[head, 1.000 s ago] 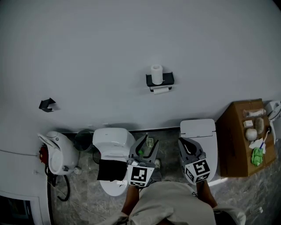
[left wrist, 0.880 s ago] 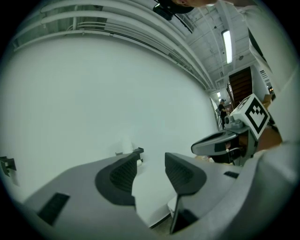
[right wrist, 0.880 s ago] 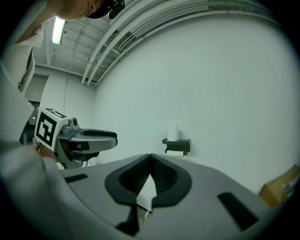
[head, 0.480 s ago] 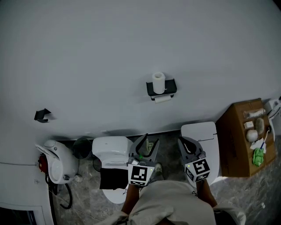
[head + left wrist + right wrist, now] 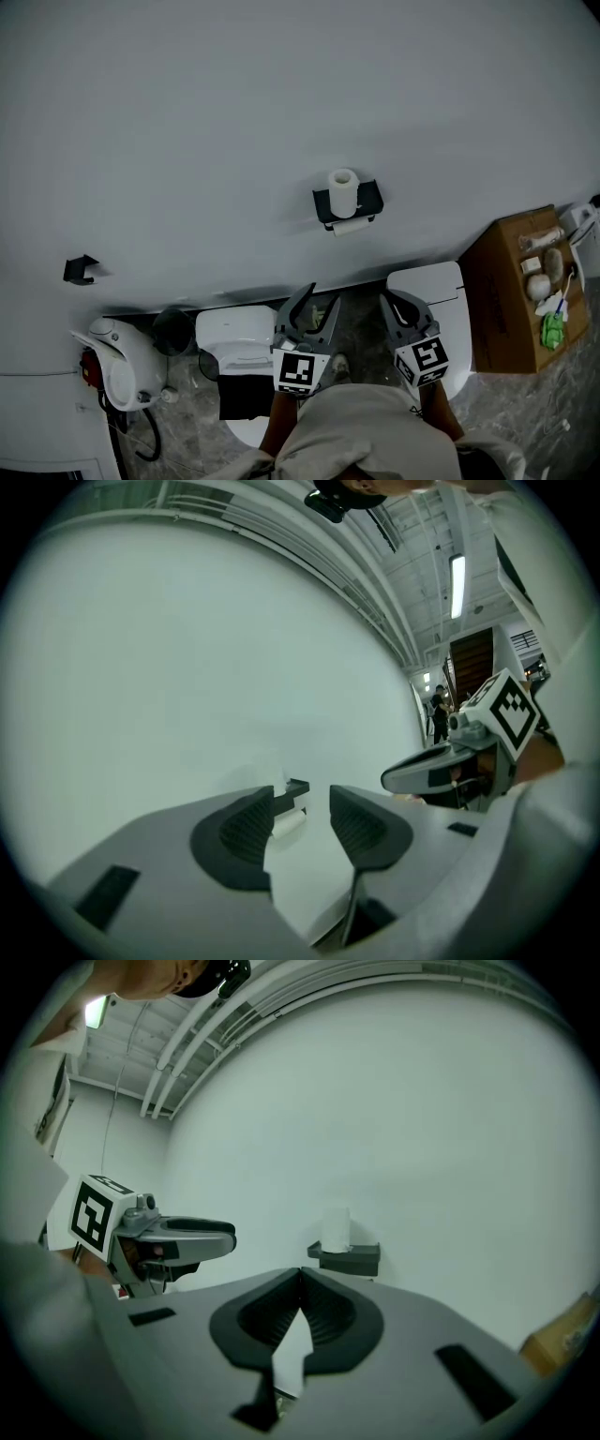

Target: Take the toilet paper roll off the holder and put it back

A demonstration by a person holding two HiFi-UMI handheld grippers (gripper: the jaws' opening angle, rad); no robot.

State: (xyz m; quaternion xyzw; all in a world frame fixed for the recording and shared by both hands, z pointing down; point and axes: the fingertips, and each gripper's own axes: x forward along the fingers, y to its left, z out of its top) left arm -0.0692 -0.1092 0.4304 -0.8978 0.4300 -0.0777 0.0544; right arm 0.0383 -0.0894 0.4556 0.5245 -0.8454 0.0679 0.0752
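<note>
Two grey plastic grippers, ribbed black pads. Left gripper [image 5: 302, 803]: jaws apart, nothing between. Right gripper [image 5: 300, 1274]: jaws closed tip to tip, empty. Beyond, two glossy white toilets, one left [image 5: 236, 330], one right [image 5: 433, 289]. Farthest: one white cylindrical toilet paper roll [image 5: 343, 191] upright on black wall-mounted holder [image 5: 371, 199].

The white toilet paper roll [image 5: 343, 191] stands on the black wall holder [image 5: 373, 199], above the left white toilet [image 5: 234, 330] and the right white toilet [image 5: 439, 289], with the brown cardboard box [image 5: 511, 300] rightmost.

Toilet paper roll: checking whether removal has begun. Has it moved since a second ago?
No. The toilet paper roll still stands upright on the same spot of its holder.
</note>
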